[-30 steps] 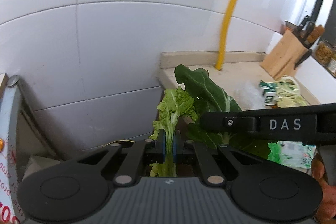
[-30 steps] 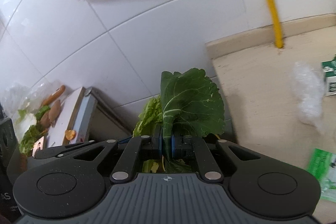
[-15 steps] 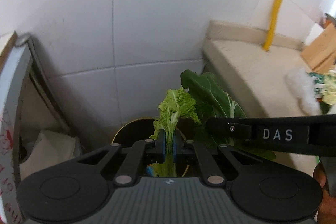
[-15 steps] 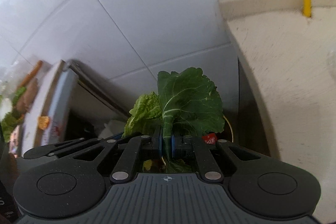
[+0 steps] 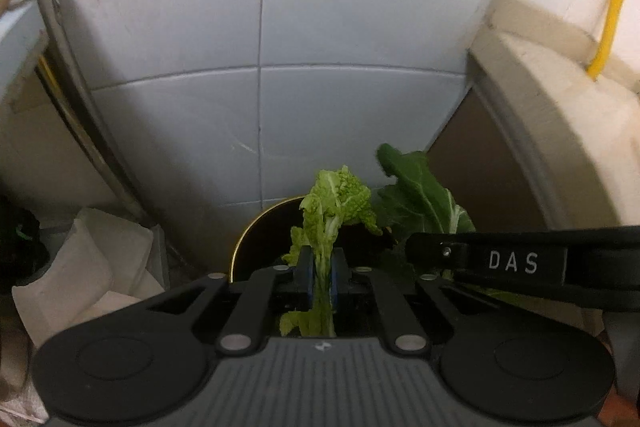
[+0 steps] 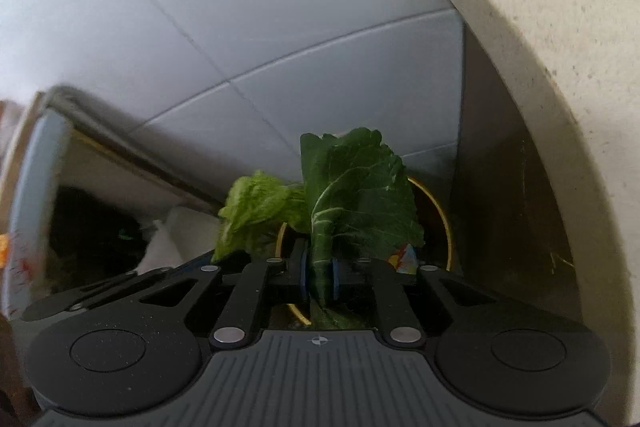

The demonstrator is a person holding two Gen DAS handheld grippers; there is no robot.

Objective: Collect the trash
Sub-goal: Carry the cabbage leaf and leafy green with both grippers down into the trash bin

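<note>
Left gripper (image 5: 321,277) pinched nearly closed on the pale rib of a light green napa cabbage leaf (image 5: 334,201), frilly top standing above the blue pads (image 5: 305,277). Right gripper (image 6: 319,277) with a dark green leaf (image 6: 360,195) between its blue pads; jaws just opened a little, a thin gap showing beside the stalk on each side, so whether the pads press on it cannot be told. Both grippers tipped steeply downward, side by side, the right one's black arm marked "DAS" (image 5: 512,261) crossing just right of the left gripper.

Directly beyond and below the fingertips of both: a round dark bin with a gold rim (image 5: 256,227), mouth open, a scrap of coloured wrapper (image 6: 404,257) visible inside, just right of the right gripper's pads. Both leaves over the bin's mouth.

Ahead: white tiled wall (image 5: 340,47) with grey grout lines. To the right: rounded edge of a beige stone countertop (image 6: 540,39), dark cabinet side (image 6: 496,187) under it, a yellow pipe (image 5: 612,7) rising along the wall above. To the left: a slanted metal-edged panel (image 5: 72,75), with white crumpled bags (image 5: 96,267) low down beside the bin.
</note>
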